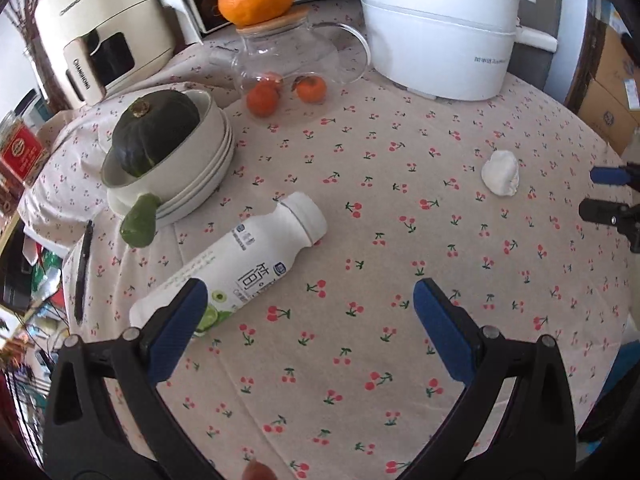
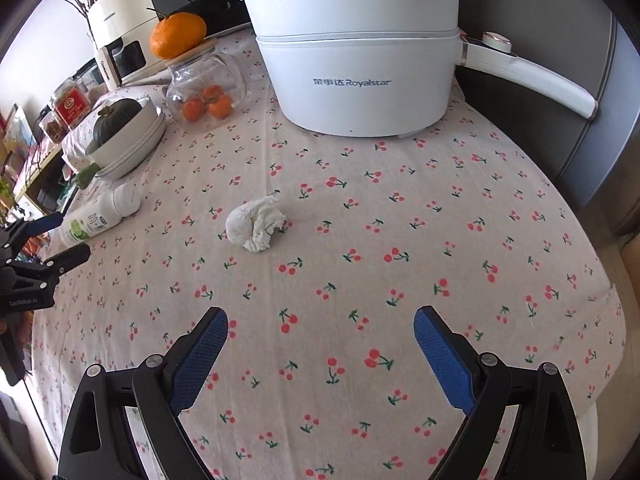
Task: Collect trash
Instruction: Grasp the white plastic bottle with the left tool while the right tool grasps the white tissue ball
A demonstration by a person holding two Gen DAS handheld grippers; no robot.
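Note:
A white plastic bottle with a green lime label lies on its side on the cherry-print tablecloth, its base just beyond my left gripper's left finger. It also shows in the right wrist view. A crumpled white tissue lies to the right; in the right wrist view the tissue is ahead and left of centre. My left gripper is open and empty. My right gripper is open and empty, a hand's width short of the tissue. Each gripper shows at the edge of the other's view.
A white Royalstar electric pot stands at the back. A glass jar with small oranges, an orange on its lid, stacked bowls with a dark squash, a green pear-like fruit, a pen and a cream appliance crowd the left.

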